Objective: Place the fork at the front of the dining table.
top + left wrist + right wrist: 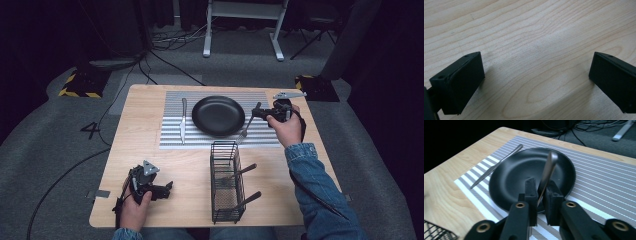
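numeral 4 on grey floor (91, 131)

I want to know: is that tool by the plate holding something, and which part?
The right tool holds a fork by its handle.

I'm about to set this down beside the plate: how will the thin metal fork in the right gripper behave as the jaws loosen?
The thin metal fork looks smooth and polished, so it may slip between the right gripper pads. It looks stiff and probably will not bend. Held at one end with its tines near the striped grey placemat, it could pivot towards the round black plate.
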